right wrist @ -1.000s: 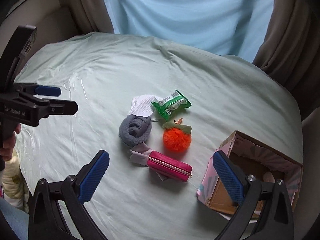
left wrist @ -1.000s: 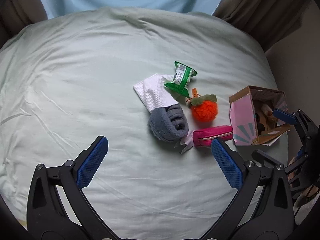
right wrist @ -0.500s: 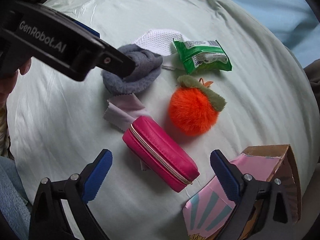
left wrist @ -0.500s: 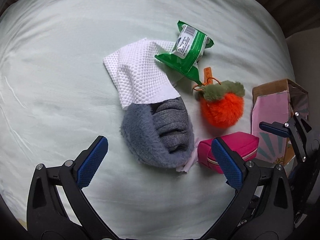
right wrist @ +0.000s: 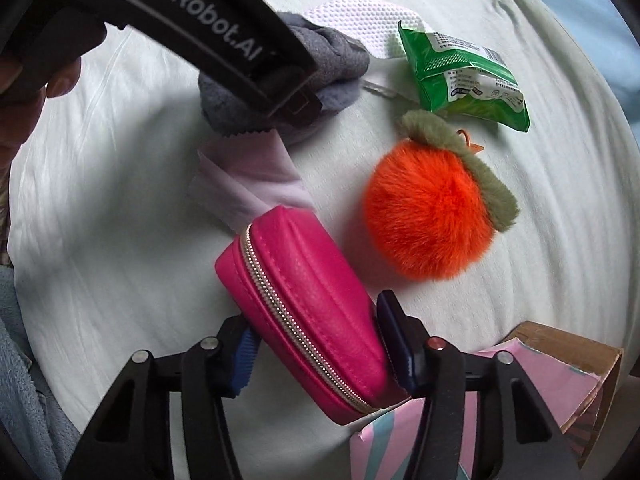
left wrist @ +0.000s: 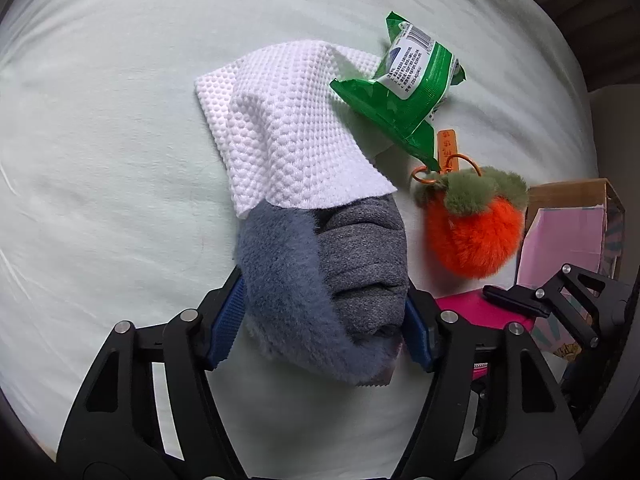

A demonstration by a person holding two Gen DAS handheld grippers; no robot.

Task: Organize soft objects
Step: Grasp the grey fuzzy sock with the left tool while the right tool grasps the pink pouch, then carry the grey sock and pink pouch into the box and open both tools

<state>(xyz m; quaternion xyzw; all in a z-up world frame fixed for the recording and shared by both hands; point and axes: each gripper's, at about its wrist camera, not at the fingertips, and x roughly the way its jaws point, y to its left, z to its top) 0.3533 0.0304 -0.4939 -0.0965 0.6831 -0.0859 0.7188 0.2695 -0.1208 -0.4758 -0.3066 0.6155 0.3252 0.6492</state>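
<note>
Left gripper (left wrist: 324,324): clenched on the grey sock (left wrist: 320,280), one blue pad (left wrist: 226,328) pressed to each flank. The sock lies on the bed (left wrist: 100,160) with its long axis running straight away from the gripper; its far end is tucked under the near edge of a white cloth (left wrist: 288,136).

Right gripper (right wrist: 320,356): clenched on the near end of the pink pouch (right wrist: 304,300). The pouch's long axis runs from the gripper up and to the left, zip seam uppermost on its left side, far end resting on a lilac cloth (right wrist: 252,176).

Beside these, apart from both grippers: an orange pompom (right wrist: 428,224) with a green cap, and beyond it a green packet (right wrist: 460,76) whose corner overlaps the white cloth. A pink-lined box (left wrist: 568,232) stands at the bed's right edge; whether the pouch touches it is unclear from here.
</note>
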